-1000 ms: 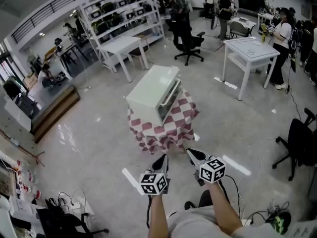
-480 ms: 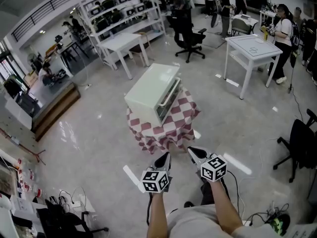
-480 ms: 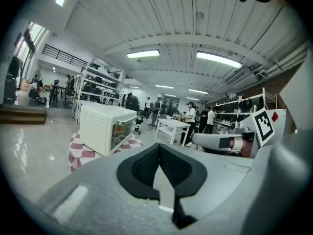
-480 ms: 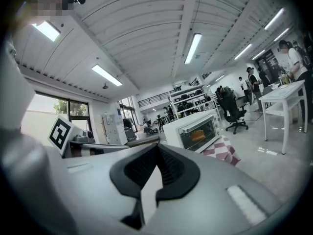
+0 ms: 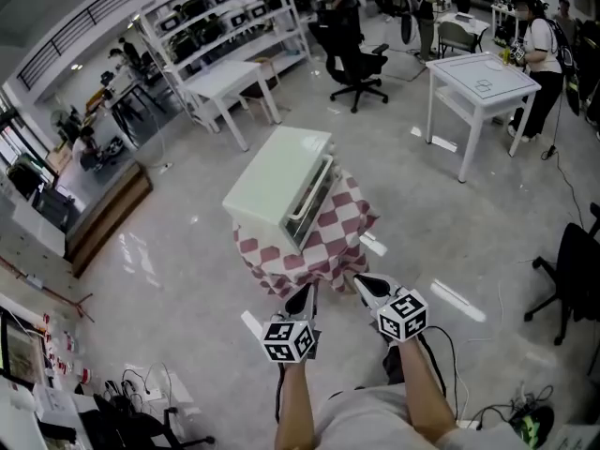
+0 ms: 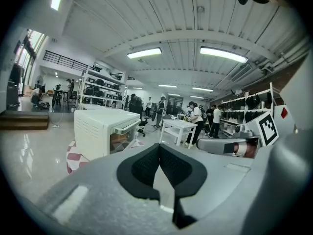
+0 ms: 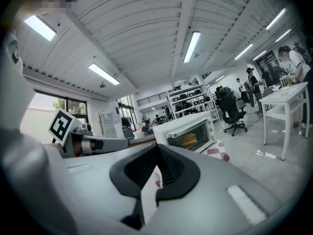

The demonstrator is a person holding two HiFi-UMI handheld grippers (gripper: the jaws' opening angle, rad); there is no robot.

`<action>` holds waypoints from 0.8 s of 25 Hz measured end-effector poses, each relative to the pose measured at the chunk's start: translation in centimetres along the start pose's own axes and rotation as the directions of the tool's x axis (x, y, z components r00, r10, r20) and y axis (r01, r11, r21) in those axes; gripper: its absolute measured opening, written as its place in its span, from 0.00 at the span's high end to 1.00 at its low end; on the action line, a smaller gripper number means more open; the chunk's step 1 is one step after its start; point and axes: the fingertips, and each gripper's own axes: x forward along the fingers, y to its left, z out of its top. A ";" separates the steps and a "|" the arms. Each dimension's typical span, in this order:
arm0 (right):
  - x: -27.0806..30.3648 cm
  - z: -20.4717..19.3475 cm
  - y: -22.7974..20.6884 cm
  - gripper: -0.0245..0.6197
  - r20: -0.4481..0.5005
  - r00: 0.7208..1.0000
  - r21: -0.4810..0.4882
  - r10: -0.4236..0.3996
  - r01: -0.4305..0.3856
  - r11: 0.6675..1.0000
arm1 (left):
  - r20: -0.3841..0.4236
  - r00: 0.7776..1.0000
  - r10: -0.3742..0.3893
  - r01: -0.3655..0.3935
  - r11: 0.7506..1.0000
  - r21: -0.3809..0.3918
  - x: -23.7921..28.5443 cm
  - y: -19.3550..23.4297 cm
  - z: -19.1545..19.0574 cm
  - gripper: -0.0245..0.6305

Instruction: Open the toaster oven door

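Toaster oven [image 5: 281, 187] sits door-shut on the checkered-cloth table [image 5: 330, 244] just ahead. The left gripper [image 5: 304, 296] and right gripper [image 5: 363, 284] both have jaws pressed together on nothing, so arriving at the door handle [image 5: 310, 193] like this would likely just shove the oven (small table, loose cloth, it could slide). Versus a second ago, both grippers have come closer, tips now at the cloth's hem in the head view.

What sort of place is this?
Probably an open lab or workshop, not a kitchen: a shelving rack full of equipment, a white work table, and the toaster oven staged on a checkered cloth.
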 end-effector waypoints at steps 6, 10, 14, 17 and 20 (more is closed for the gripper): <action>2.0 2.7 -3.9 0.96 -0.026 0.999 -0.078 0.027 -0.029 0.997 | 0.001 0.997 0.081 -0.081 0.996 -0.026 4.0 1.0 1.3 0.96; 4.3 4.2 -7.9 0.96 -0.069 0.997 -0.076 0.028 -0.033 0.997 | 0.009 0.995 0.098 -0.098 0.995 -0.009 7.1 0.8 3.1 0.96; 6.6 5.1 -10.5 0.96 -0.100 0.993 -0.123 0.063 -0.075 0.990 | 0.013 0.990 0.137 -0.137 0.990 0.004 9.2 1.5 4.5 0.96; 7.9 5.6 -11.6 0.96 -0.123 0.987 -0.190 0.105 -0.127 0.973 | 0.023 0.982 0.188 -0.188 0.982 -0.018 10.5 2.2 4.9 0.96; 8.9 5.6 -12.3 0.96 -0.155 0.978 -0.246 0.136 -0.172 0.954 | 0.055 0.977 0.207 -0.202 0.975 -0.088 11.0 2.3 5.1 0.96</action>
